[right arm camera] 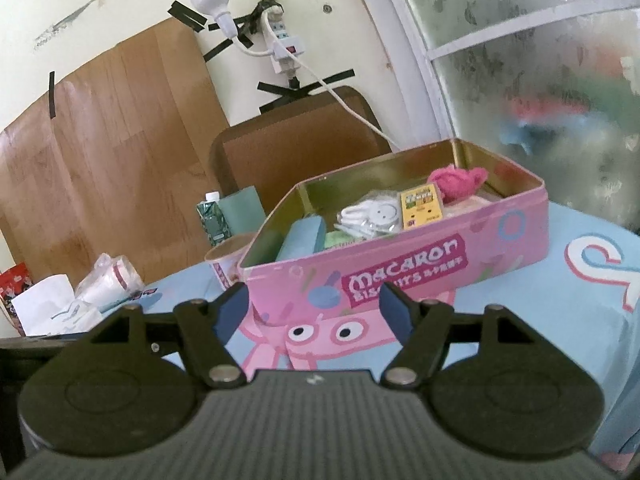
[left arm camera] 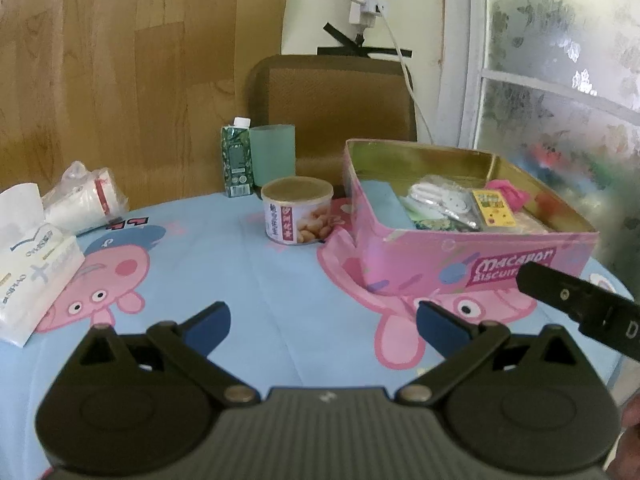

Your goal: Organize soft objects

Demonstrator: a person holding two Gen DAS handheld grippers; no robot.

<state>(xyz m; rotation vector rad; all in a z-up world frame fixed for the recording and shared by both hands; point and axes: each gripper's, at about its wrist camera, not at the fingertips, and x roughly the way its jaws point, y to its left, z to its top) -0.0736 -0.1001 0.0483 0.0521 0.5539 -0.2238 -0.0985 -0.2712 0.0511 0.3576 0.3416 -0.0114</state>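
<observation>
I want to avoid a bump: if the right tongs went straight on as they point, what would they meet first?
Probably the near wall of the pink biscuit tin, which sits straight ahead of the open right tongs; depth is hard to judge.

Counted on the table: one pink tin (left arm camera: 476, 258), one nut can (left arm camera: 298, 210), one green carton (left arm camera: 237, 158), one green cup (left arm camera: 273, 154), one tissue pack (left arm camera: 38, 276), one wrapped cup stack (left arm camera: 86, 200). Two grippers are seen.
</observation>
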